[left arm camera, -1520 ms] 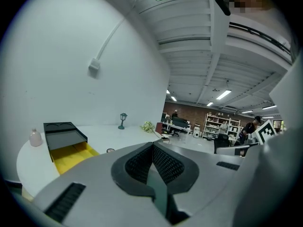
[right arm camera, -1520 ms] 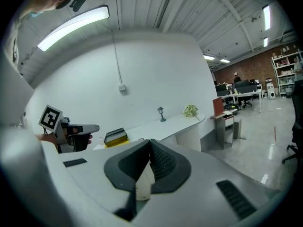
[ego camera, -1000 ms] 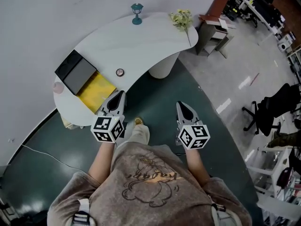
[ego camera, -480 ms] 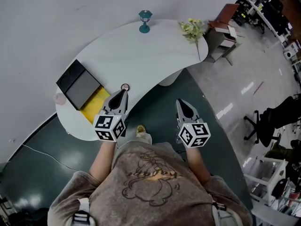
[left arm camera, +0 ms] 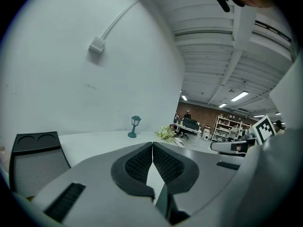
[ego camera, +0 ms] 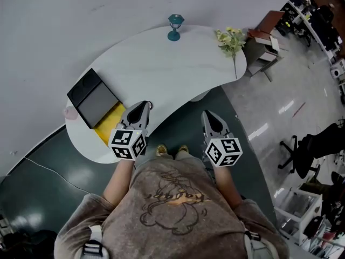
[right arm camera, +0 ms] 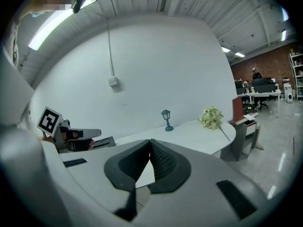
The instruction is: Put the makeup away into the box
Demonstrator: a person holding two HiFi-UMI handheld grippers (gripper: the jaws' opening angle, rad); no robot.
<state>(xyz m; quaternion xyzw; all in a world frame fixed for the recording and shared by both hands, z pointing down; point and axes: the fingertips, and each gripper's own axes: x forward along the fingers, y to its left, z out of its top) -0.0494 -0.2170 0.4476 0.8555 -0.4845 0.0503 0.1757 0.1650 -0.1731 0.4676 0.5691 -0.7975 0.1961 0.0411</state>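
White curved table stood against a pale wall, on a dark green floor. The box lay open at the table's left end. Its dark lid was on the far-left side and its grey tray on the near-right side, so the long axis ran from far left to near right. The tray showed only as a flat grey area, and no makeup could be told apart in any view. A yellow sheet lay at the box's near side.

The left gripper view showed two round recesses in the raised lid of the box, which the head view did not resolve.

The left gripper pointed over the table's near edge, just right of the box. Its jaws were closed together with nothing between them. The right gripper was over the floor, off the table, with its jaw tips likewise meeting on nothing.

A teal lamp figurine and a flower sprig stood at the far right.
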